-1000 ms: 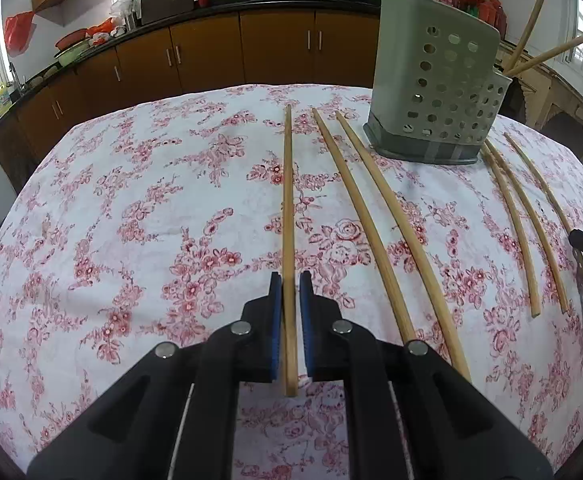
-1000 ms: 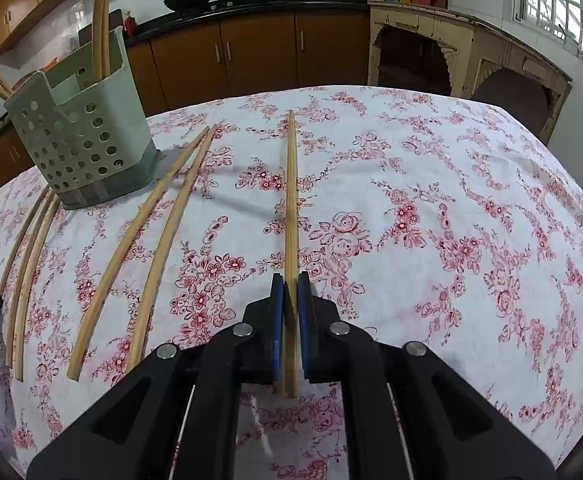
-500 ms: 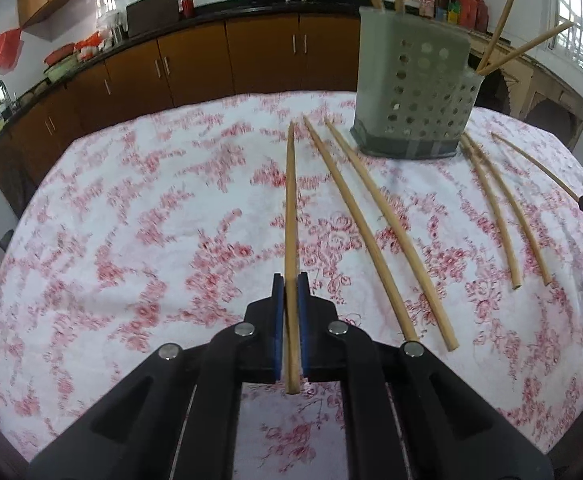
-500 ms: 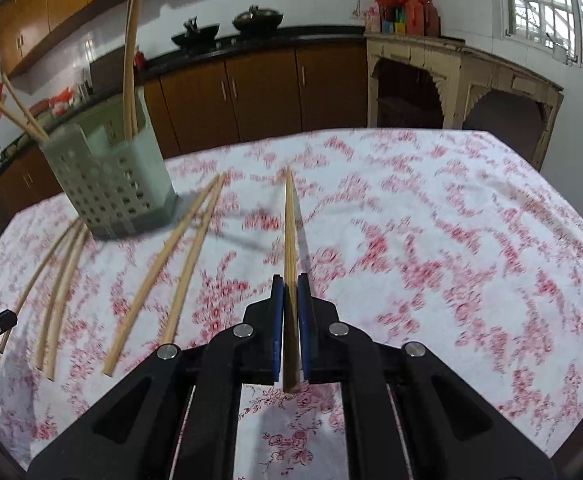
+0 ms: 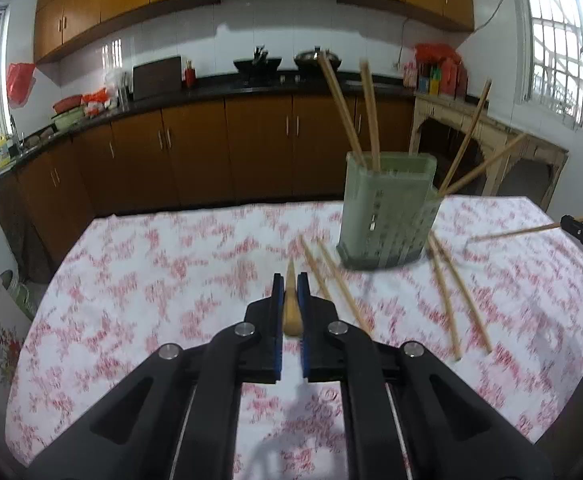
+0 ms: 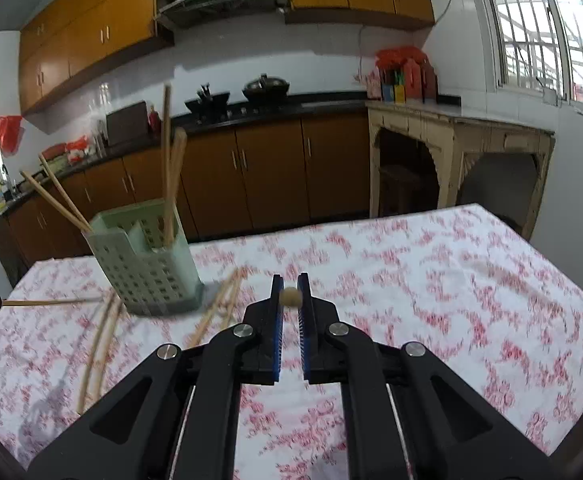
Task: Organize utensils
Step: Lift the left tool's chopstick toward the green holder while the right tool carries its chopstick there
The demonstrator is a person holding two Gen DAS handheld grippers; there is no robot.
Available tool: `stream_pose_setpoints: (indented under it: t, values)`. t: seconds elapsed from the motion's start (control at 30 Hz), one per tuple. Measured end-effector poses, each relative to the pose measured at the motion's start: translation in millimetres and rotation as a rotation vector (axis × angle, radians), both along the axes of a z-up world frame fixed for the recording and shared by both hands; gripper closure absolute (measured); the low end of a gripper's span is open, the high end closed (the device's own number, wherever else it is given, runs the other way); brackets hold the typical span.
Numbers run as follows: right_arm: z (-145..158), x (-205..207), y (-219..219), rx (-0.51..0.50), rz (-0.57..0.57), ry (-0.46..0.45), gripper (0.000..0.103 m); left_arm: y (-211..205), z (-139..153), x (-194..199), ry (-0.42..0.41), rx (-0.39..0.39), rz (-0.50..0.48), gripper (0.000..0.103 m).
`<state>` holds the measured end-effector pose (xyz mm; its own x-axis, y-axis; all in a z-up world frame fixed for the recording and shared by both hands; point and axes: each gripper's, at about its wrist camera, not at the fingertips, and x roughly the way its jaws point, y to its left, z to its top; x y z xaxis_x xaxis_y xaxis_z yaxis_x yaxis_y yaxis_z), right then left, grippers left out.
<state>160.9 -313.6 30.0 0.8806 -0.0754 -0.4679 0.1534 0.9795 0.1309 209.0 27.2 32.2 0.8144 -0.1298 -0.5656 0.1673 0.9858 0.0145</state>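
Floral tablecloth (image 5: 171, 280): green holder (image 5: 385, 220) amid loose chopsticks (image 5: 445, 300).

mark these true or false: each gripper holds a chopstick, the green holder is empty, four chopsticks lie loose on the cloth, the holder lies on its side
1. Each gripper holds a chopstick. True: the left gripper and right gripper each clamp one.
2. The green holder is empty. False: four chopsticks stand in it.
3. Four chopsticks lie loose on the floral tablecloth. True: two on each side of the holder.
4. The holder lies on its side. False: it stands upright.
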Motion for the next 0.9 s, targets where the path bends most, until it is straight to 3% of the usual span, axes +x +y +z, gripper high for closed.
stream_pose_setpoints:
  t: [0.3,0.73,0.9]
  values:
    - [25.8,-2.5,3.3,0.037,0.036,-0.064,0.095,0.6,32.2,-2.7,-0.077,-0.033,0.009,0.096]
    - [32.9,-1.9,8.3,0.04,0.04,-0.074,0.095,2.8,37.3,0.7,-0.078,-0.047,0.024,0.096]
    - [57.1,-7.3,11.5,0.047,0.067,-0.104,0.095,0.5,55.6,-2.7,-0.102,-0.063,-0.001,0.096]
